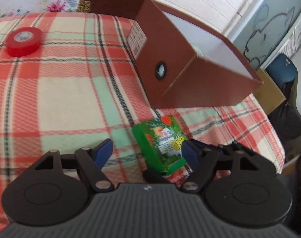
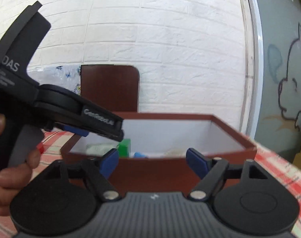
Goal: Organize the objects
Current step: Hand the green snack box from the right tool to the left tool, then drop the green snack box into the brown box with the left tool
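A green printed carton (image 1: pixel 160 142) lies tilted between the wide-apart fingers of my left gripper (image 1: pixel 147 151), open. The carton touches the right blue pad (image 1: pixel 189 154) and stands clear of the left one. Just beyond sits a brown box (image 1: pixel 170 91) with a white inside. A red tape roll (image 1: pixel 23 40) rests on the plaid cloth at far left. My right gripper (image 2: pixel 152 158), open and holding nothing, faces the brown box (image 2: pixel 156 168). Inside that box show something green (image 2: pixel 124 147), a blue bit (image 2: pixel 139 154) and pale items. A hand holds the left gripper (image 2: pixel 118 134) over the box's left corner.
A red, cream and mint plaid cloth (image 1: pixel 61 91) covers the surface. A dark wooden chair back (image 2: pixel 109 87) stands behind the box against a white brick wall. A cardboard box (image 1: pixel 269 91) and a dark bag (image 1: pixel 283 69) sit off the right edge.
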